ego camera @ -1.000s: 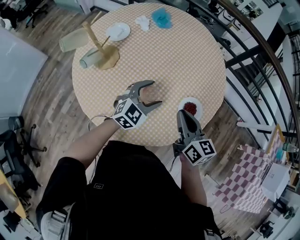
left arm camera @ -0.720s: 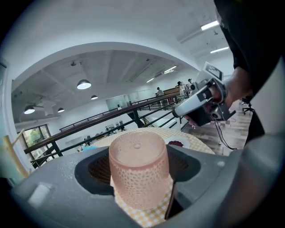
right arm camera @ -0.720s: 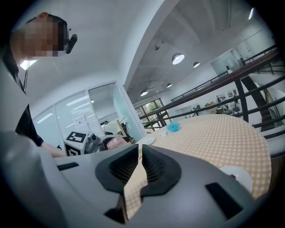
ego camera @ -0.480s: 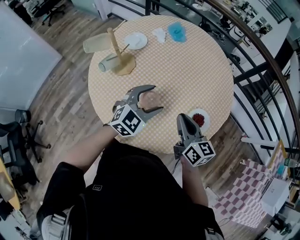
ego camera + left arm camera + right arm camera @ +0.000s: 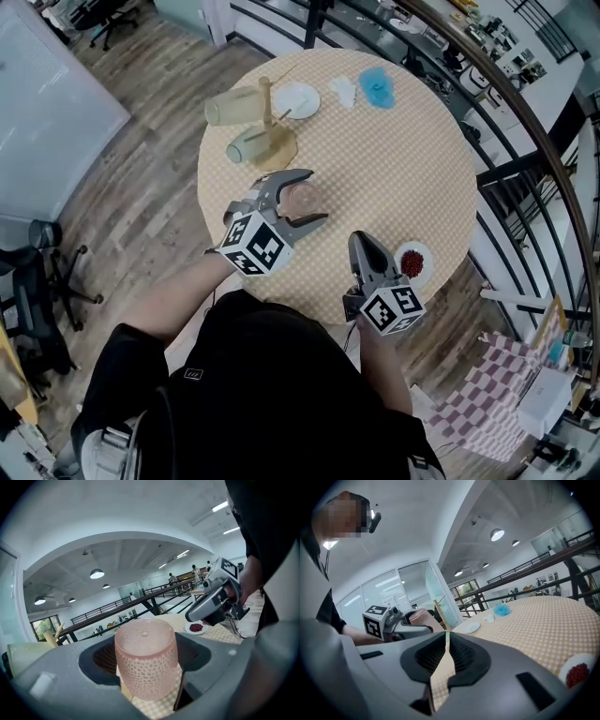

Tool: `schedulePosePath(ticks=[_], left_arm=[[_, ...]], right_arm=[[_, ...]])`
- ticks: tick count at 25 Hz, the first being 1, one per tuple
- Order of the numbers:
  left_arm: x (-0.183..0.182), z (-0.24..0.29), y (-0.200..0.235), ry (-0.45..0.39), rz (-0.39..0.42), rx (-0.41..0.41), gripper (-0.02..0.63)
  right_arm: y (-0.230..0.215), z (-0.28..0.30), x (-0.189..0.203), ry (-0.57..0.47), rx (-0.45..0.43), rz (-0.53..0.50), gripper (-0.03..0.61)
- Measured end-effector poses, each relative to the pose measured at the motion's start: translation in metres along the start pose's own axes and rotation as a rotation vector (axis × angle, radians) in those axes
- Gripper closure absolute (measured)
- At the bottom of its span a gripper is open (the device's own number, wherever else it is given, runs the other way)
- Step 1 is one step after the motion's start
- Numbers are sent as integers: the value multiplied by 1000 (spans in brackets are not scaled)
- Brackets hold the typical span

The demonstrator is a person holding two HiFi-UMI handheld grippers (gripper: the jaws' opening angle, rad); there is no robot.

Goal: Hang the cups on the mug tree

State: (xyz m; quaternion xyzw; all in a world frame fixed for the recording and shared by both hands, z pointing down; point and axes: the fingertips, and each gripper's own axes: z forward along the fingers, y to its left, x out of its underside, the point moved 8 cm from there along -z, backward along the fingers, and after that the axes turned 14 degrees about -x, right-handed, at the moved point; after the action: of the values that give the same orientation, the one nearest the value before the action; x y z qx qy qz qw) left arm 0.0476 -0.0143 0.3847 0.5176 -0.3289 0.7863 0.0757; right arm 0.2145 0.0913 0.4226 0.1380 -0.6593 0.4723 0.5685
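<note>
Now the round checked table (image 5: 394, 159) fills most of the head view. Toward its far left edge stands the wooden mug tree (image 5: 267, 117), with two pale cups (image 5: 230, 106) on its pegs. Nearer the person, the left gripper (image 5: 315, 196) grasps a pink dimpled cup (image 5: 146, 658) between wide-set jaws, well apart from the tree. The right gripper (image 5: 360, 246) is clenched on nothing, near a small plate (image 5: 422, 275) of red bits.
</note>
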Motion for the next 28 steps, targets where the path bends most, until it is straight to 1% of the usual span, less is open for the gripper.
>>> schedulePosePath(ticks=[5, 8, 10, 13, 16, 18, 20, 22, 24, 28], left_arm=[[6, -7, 26, -10, 57, 5, 265], [6, -7, 31, -9, 118, 9, 265], [7, -3, 35, -12, 144, 4, 265], [7, 4, 38, -12, 151, -21, 265], [1, 17, 38, -10, 163, -56, 265], [-1, 22, 44, -8, 160, -79, 265], [-1, 24, 53, -2, 174, -103, 265], [-2, 28, 60, 7, 180, -126, 265], [-2, 32, 64, 13, 168, -146, 265], [-2, 39, 71, 25, 168, -176, 265]], right_arm=[[11, 30, 3, -27, 21, 19, 546], [14, 41, 3, -47, 19, 29, 546], [13, 50, 1, -52, 12, 26, 546], [12, 56, 3, -48, -16, 36, 546], [2, 47, 7, -41, -42, 67, 546], [-5, 46, 9, -23, -45, 74, 546], [-11, 48, 10, -11, -42, 83, 546], [-18, 48, 10, -10, -42, 92, 546], [-22, 47, 9, -10, -46, 95, 546], [-26, 51, 7, -13, -70, 100, 546]])
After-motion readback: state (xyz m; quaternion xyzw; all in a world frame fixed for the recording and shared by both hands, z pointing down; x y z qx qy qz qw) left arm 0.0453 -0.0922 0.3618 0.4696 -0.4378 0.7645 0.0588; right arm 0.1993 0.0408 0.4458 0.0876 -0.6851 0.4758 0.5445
